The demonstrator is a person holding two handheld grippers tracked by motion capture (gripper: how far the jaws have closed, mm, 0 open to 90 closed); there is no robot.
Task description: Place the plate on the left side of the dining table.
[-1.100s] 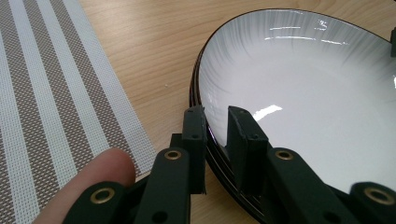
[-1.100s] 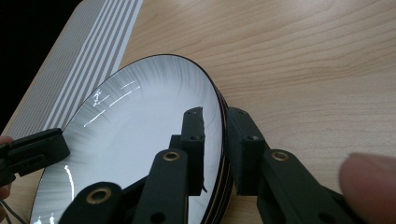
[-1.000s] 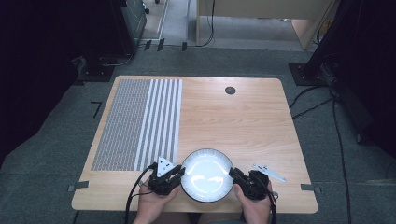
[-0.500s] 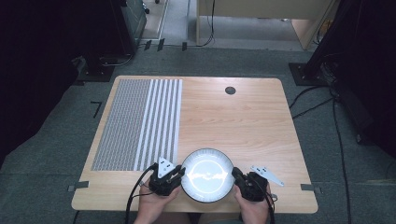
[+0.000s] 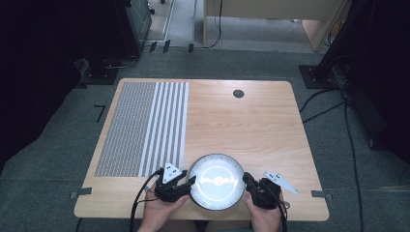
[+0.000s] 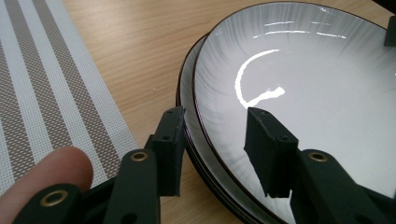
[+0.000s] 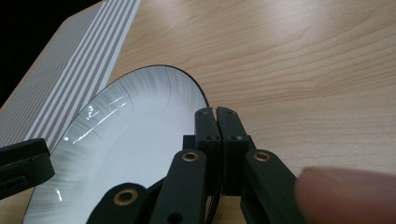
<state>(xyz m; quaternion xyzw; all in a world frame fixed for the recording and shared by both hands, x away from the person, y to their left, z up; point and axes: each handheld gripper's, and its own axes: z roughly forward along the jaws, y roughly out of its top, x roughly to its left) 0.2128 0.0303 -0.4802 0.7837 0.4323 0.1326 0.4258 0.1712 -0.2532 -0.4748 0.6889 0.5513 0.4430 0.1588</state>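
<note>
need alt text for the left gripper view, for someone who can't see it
Two stacked white plates with dark rims sit on a wooden table, the left gripper straddling their near edge, its jaws apart, just opened. A striped placemat lies left; a fingertip shows at bottom left.

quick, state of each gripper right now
left gripper: open, jaws just opening, astride the rims of two stacked plates, not pressing.
right gripper: shut on the top plate's rim.

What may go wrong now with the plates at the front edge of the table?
1. The right gripper is shut on the rim of the top plate, while the left gripper's fingers have just been opening around that rim, so a lift could tip it.
2. It might slide on the lower plate.
</note>
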